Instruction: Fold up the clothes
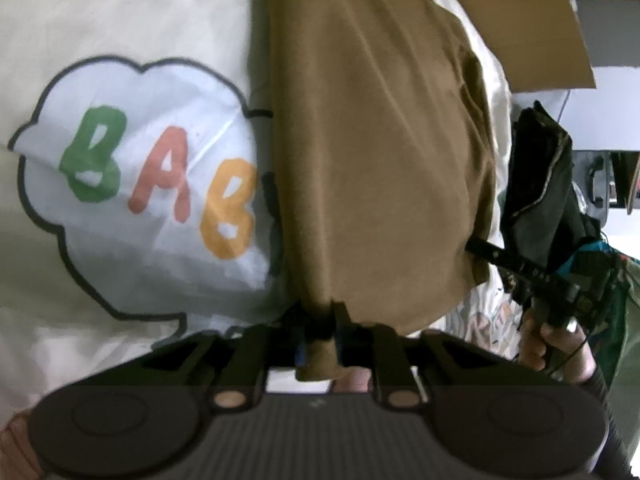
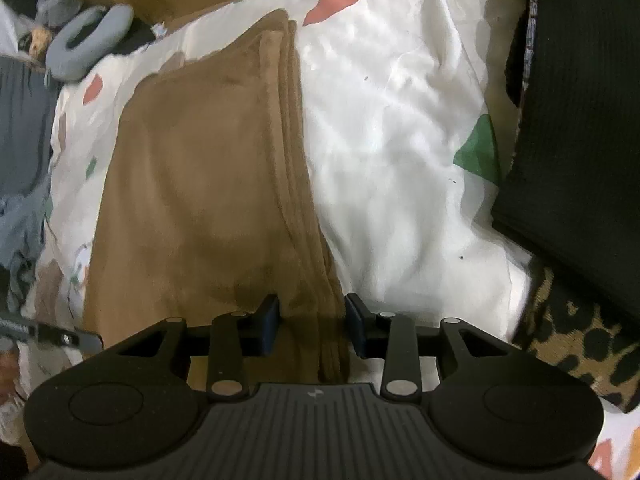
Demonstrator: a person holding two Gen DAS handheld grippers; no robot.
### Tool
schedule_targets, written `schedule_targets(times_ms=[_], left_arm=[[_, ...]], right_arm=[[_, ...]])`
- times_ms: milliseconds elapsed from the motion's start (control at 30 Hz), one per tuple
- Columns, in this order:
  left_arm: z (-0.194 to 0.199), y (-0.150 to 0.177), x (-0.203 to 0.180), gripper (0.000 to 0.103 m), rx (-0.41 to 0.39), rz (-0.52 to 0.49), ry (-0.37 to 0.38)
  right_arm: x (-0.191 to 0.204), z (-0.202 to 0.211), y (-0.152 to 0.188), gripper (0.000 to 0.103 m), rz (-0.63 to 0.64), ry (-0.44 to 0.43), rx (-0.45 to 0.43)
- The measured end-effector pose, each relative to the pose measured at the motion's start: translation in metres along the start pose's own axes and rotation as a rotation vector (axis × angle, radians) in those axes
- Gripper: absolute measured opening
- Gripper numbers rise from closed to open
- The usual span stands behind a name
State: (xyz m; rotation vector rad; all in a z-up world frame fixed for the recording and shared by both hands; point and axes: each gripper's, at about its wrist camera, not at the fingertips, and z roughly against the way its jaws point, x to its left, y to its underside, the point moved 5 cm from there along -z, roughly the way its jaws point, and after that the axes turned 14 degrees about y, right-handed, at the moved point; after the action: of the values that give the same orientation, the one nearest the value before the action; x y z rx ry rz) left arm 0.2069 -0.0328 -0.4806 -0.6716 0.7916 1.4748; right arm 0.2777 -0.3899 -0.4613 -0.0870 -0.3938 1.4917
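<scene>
my left gripper (image 1: 322, 330) is pinched tight on a corner of the brown cloth (image 1: 372, 152), a tuft of it poking out behind the closed fingers. from there the cloth runs away from me, draped over the white sheet (image 1: 120, 20), its edge covering part of the cloud print (image 1: 132, 184) with the coloured letters. off to the right a hand (image 1: 554, 350) holds the other gripper, with a dark garment (image 1: 544, 184) behind it and cardboard (image 1: 532, 28) beyond.

my right gripper (image 2: 311, 322) has its fingers spread apart, straddling the stacked folded edge of the brown cloth (image 2: 200, 184) without clamping it. the cloth lies flat on the white sheet (image 2: 400, 140) and stretches away from me. a leopard-print fabric (image 2: 576, 344) sits at right under a black ribbed fabric (image 2: 576, 120). far left, a grey neck pillow (image 2: 86, 40) lies beyond the sheet.
</scene>
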Motion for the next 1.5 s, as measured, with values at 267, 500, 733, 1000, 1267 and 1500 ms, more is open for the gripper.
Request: schedule_targets(times_ms=[267, 500, 733, 1000, 1267, 1500], left_arm=[[0.0, 0.001, -0.004, 0.008, 0.001, -0.053, -0.009], [0.024, -0.01, -0.02, 0.006, 0.031, -0.104, -0.002], [0.041, -0.013, -0.028, 0.006, 0.044, -0.112, -0.028], [0.06, -0.014, -0.018, 0.006, 0.038, -0.106, -0.076], [0.051, -0.009, 0.022, 0.007, 0.056, -0.096, -0.117], [0.04, -0.015, 0.037, 0.024, 0.038, -0.044, -0.156]], right_arm=[[0.002, 0.003, 0.0, 0.017, -0.016, -0.017, -0.007], [0.011, 0.024, 0.002, 0.014, -0.062, 0.005, -0.03], [0.023, 0.044, 0.012, 0.014, -0.123, -0.033, -0.022], [0.044, 0.047, 0.036, 0.014, -0.159, -0.088, 0.014], [0.051, 0.025, 0.057, 0.015, -0.183, -0.051, 0.022], [0.055, 0.01, 0.064, 0.031, -0.171, 0.007, 0.018]])
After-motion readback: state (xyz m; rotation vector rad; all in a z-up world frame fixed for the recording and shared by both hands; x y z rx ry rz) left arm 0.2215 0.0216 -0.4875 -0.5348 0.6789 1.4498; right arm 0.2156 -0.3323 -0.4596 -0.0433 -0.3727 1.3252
